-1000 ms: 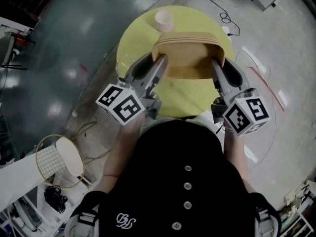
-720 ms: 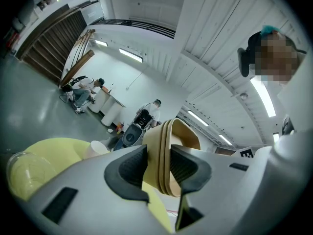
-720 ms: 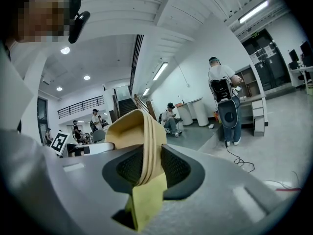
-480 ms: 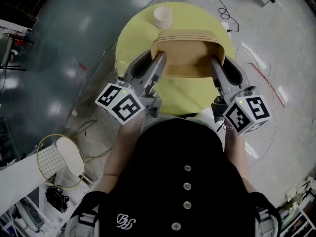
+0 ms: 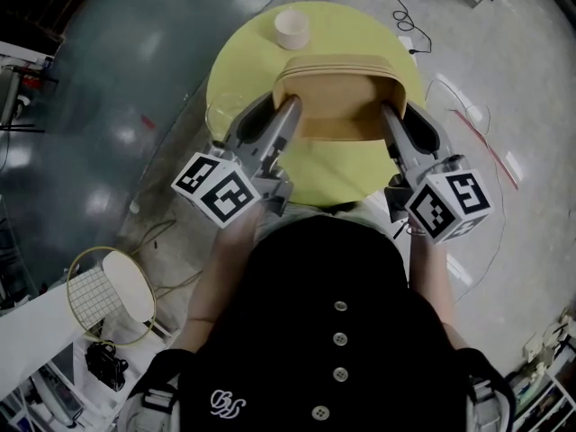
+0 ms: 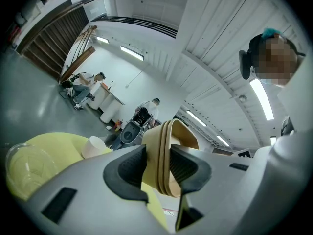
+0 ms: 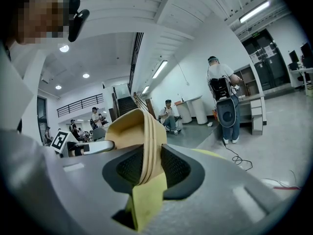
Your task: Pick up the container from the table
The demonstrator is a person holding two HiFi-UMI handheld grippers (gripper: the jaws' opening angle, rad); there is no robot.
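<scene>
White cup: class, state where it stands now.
In the head view the white cup stands at the far edge of the yellow table, left of centre, beyond the tan container.

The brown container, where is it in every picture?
Head view: the container is top middle, between the left gripper and the right gripper.
Left gripper view: its wall stands low in the middle, pinched by the jaws.
Right gripper view: its wall is low in the middle, pinched too.
Shared landmark: the yellow table, seen in all three.
</scene>
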